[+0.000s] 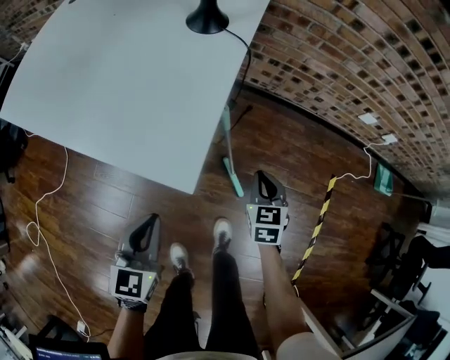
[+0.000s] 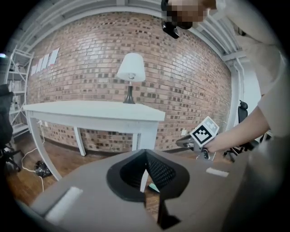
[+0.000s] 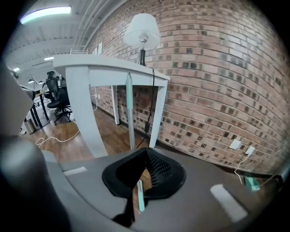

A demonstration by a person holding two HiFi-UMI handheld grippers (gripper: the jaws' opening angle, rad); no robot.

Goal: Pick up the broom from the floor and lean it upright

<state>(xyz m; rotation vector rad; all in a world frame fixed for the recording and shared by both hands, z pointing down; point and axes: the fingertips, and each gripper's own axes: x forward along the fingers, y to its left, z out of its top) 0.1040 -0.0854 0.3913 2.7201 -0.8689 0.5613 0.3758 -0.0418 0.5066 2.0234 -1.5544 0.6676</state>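
The broom (image 1: 228, 144) stands upright with its pale teal handle against the corner of the white table (image 1: 126, 91) and its teal head (image 1: 234, 177) on the wood floor. In the right gripper view the handle (image 3: 130, 113) rises to the table edge just ahead. My right gripper (image 1: 263, 177) (image 3: 146, 152) is shut with nothing in it, a short way right of the broom head. My left gripper (image 1: 149, 221) (image 2: 145, 152) hangs lower left over the floor, jaws together and empty. The right gripper (image 2: 192, 142) also shows in the left gripper view.
A lamp (image 2: 131, 69) stands on the table, its black base (image 1: 207, 19) at the far edge. A brick wall (image 1: 337, 77) runs behind. A white cable (image 1: 43, 204) lies on the floor at left, a yellow-black striped strip (image 1: 316, 226) at right. The person's shoes (image 1: 222, 232) are between the grippers.
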